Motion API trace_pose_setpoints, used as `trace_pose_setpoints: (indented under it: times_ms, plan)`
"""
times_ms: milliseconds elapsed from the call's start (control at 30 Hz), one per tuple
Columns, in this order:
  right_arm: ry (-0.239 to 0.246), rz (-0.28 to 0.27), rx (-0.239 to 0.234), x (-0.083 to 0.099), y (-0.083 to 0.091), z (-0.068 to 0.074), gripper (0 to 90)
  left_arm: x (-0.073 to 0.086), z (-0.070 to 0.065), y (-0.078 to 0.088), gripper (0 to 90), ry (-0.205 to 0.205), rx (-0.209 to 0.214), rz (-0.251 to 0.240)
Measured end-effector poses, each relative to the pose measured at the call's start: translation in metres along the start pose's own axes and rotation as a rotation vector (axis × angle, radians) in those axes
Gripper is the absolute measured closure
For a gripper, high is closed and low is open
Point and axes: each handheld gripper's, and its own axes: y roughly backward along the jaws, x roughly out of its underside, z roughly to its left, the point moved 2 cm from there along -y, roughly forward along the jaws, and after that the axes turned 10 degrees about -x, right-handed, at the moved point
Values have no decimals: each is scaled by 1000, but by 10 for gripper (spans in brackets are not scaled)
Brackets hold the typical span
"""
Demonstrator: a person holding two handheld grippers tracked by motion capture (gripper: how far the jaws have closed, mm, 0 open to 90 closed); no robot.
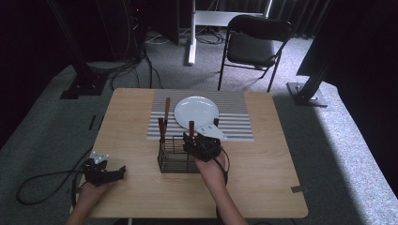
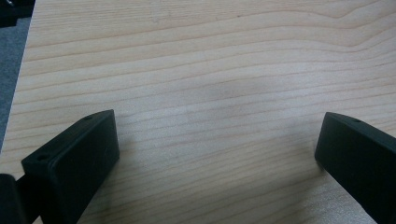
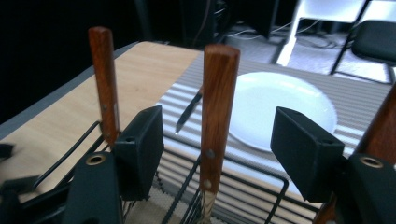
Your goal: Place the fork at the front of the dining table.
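Tally on my table: cutlery, dishes, holders

I count three wooden handles standing in the one wire caddy (image 1: 174,157): left handle (image 3: 104,79), middle handle (image 3: 217,112), right handle (image 3: 380,123). One knife (image 1: 166,111) lies on the single striped mat (image 1: 237,117), one white plate (image 1: 197,111) beside it. Two grippers: left gripper (image 1: 123,171), right gripper (image 1: 193,139). One chair (image 1: 253,44) beyond the far edge.

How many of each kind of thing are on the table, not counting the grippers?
Wooden-handled utensils standing in the basket: 3
Knife lying on the placemat: 1
White plate: 1
Black wire basket: 1
Striped placemat: 1
Total: 7
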Motion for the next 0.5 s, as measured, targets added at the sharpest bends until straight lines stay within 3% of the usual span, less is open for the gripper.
trace_pose_setpoints:
  times_ms: [33,267,500]
  plan:
    - [-2,-3,20,0,-3,2,411,0,0,0,0,0,0,0]
    - [-46,-10,66,6,-11,2,516,0,0,0,0,1,0,0]
    - [-87,-11,62,12,-14,2,591,0,0,0,0,-1,0,1]
